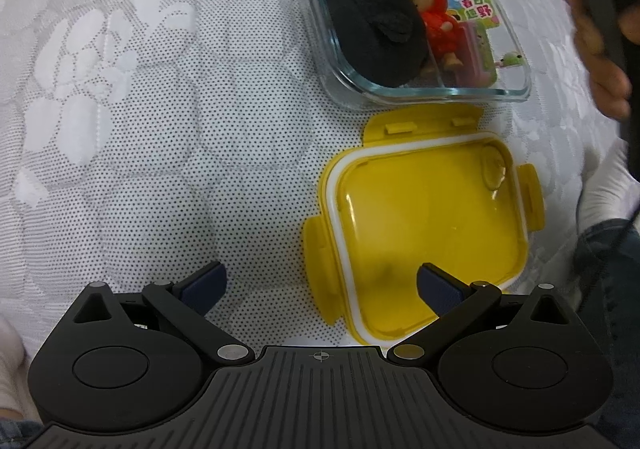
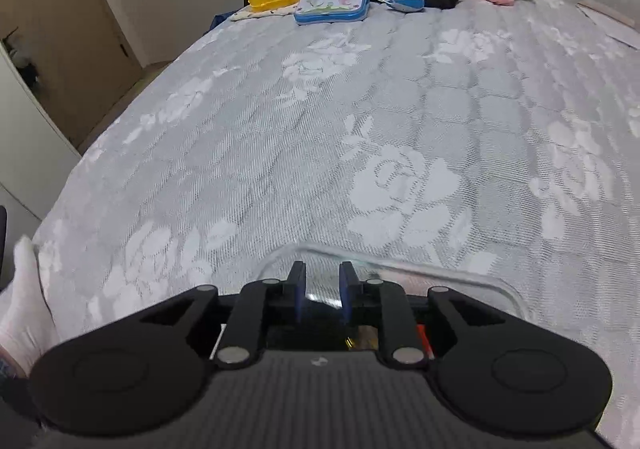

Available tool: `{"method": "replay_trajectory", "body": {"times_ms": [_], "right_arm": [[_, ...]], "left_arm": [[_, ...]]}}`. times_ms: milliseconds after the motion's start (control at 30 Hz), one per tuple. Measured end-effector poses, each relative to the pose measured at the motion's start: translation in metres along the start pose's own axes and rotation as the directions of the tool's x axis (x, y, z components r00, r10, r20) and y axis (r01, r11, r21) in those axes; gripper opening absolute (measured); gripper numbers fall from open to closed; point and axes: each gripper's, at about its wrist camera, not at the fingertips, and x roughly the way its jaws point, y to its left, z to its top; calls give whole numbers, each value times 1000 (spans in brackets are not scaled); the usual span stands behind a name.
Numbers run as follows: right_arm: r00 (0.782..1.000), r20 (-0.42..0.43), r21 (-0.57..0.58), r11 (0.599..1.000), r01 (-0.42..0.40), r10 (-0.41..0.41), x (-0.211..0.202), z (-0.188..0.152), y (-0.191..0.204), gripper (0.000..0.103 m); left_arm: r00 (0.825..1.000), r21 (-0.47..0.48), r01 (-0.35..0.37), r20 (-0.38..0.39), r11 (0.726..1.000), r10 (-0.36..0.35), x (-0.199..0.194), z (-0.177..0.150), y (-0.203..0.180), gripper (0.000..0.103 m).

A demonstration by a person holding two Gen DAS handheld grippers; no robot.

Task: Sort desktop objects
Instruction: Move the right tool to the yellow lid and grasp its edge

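Left claw (image 1: 320, 285) wide open over yellow lid (image 1: 424, 233), right claw (image 2: 322, 289) nearly closed, empty, above glass container (image 1: 416, 25): lid may snag w/ black plush (image 1: 372, 29) sticking up

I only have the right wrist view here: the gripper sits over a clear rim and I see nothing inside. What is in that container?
Observer: The left wrist view shows the glass container holding a black plush toy and an orange-hooded doll.
Reviewer: Is there a lid anywhere?
Observer: Yes, a yellow lid lies on the bed cover just beside the container, nearer the left gripper.
Reviewer: Is the left gripper holding it?
Observer: No, its jaws stand wide open and empty, one finger above the lid's near edge.
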Motion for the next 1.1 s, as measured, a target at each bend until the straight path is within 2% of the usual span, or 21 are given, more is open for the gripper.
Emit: {"method": "replay_trajectory", "body": {"times_ms": [100, 200, 300, 367, 433, 533, 567, 600, 667, 733, 767, 833, 933, 1000, 1100], "right_arm": [[1000, -6, 3, 1000, -16, 16, -26, -10, -6, 20], [997, -39, 57, 996, -62, 64, -54, -25, -20, 27], [989, -96, 133, 986, -99, 112, -81, -45, -37, 28], [985, -142, 186, 980, -75, 102, -99, -62, -49, 35], [980, -183, 246, 969, -29, 76, -114, -79, -63, 44], [954, -289, 357, 934, 25, 85, -121, -106, -81, 45], [940, -326, 375, 927, 28, 103, -119, -115, -84, 45], [933, -347, 361, 932, 36, 99, -117, -122, -82, 45], [940, -334, 289, 957, 35, 67, -113, -132, -74, 44], [947, -318, 237, 971, 27, 52, -106, -141, -68, 45], [948, -314, 221, 975, 22, 50, -101, -146, -66, 45], [926, -375, 216, 975, 47, 38, -85, -151, -68, 45], [918, -394, 242, 969, 56, 46, -74, -156, -76, 45], [919, -391, 253, 966, 55, 50, -71, -158, -81, 46], [906, -419, 288, 955, 74, 56, -62, -165, -87, 47]], "left_arm": [[1000, 25, -20, 19, 999, 20, -2, 1, -11, 103], [999, 69, -36, 31, 997, 34, -7, 2, -21, 103], [1000, 87, -11, -10, 996, 12, -11, -9, -27, 103], [999, 75, 8, -35, 997, -5, -14, -15, -27, 103], [999, 72, -20, -24, 997, 22, -21, -21, -28, 103], [992, 76, -127, 24, 989, 126, -27, -25, -32, 103], [988, 61, -154, 21, 986, 153, -24, -24, -33, 103], [989, 33, -150, -5, 988, 150, -23, -26, -31, 103], [995, -29, -84, -65, 996, 82, -10, -24, -34, 103], [997, -96, -4, -73, 995, -3, 1, -23, -32, 103], [997, -107, 7, -71, 994, -15, 5, -22, -31, 103], [997, -123, 9, -75, 992, -18, 14, -20, -27, 103], [995, -148, 13, -93, 989, -27, 21, -17, -23, 103], [990, -172, 71, -107, 983, -90, 27, -14, -21, 103], [980, -221, 142, -106, 965, -168, 33, -9, -17, 103]]}}
